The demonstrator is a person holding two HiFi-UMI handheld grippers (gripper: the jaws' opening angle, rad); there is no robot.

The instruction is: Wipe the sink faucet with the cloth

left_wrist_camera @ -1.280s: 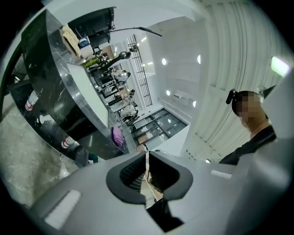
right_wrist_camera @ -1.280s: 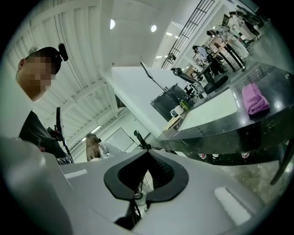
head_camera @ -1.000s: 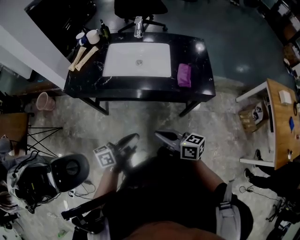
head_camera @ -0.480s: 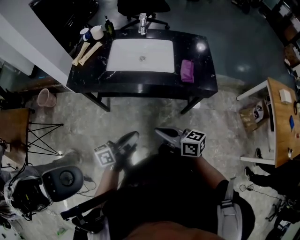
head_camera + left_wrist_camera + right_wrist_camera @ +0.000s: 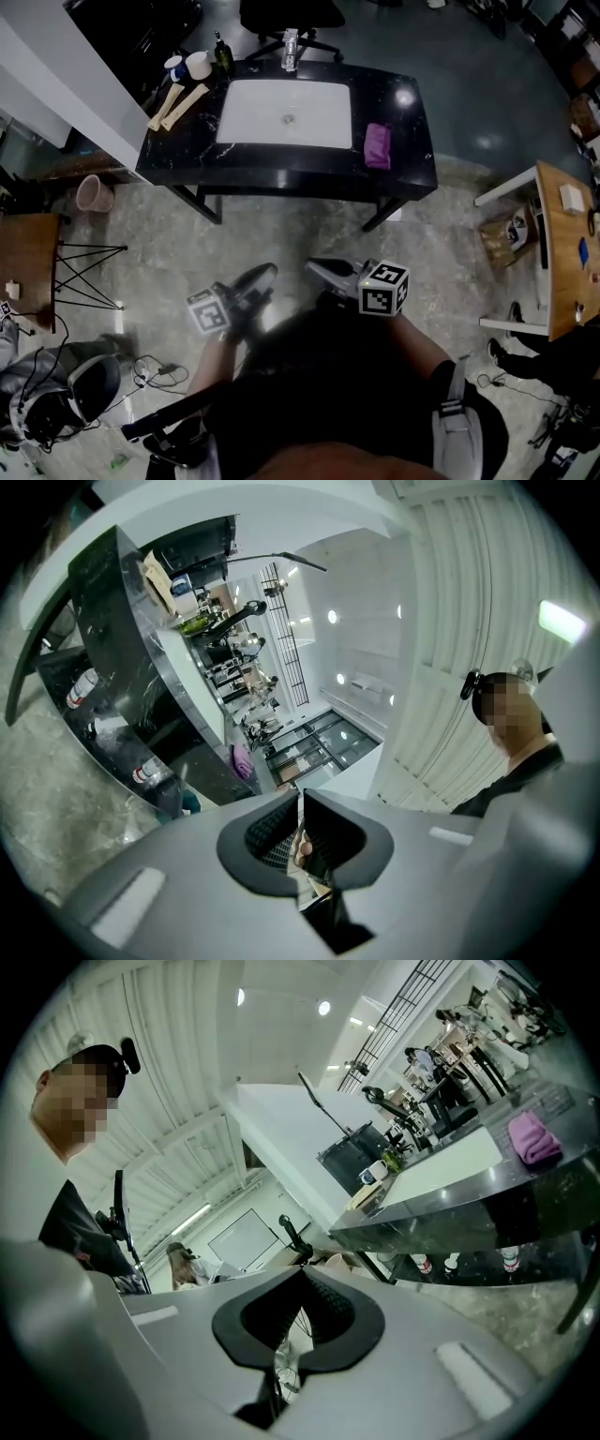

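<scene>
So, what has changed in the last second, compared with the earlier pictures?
Little. The grey and black gear on the floor at the lower left slid farther toward that corner. The left gripper and right gripper kept their places, shut and empty; the purple cloth lies untouched on the counter beside the sink.

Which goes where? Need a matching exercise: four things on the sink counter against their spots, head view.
Things:
1 purple cloth
2 faucet
3 white cups
4 pale wooden pieces

Places:
A far left corner of the counter
B far edge, behind the basin
C right of the basin
D left of the basin, laid slantwise

Pairs: 1-C, 2-B, 3-A, 4-D
</scene>
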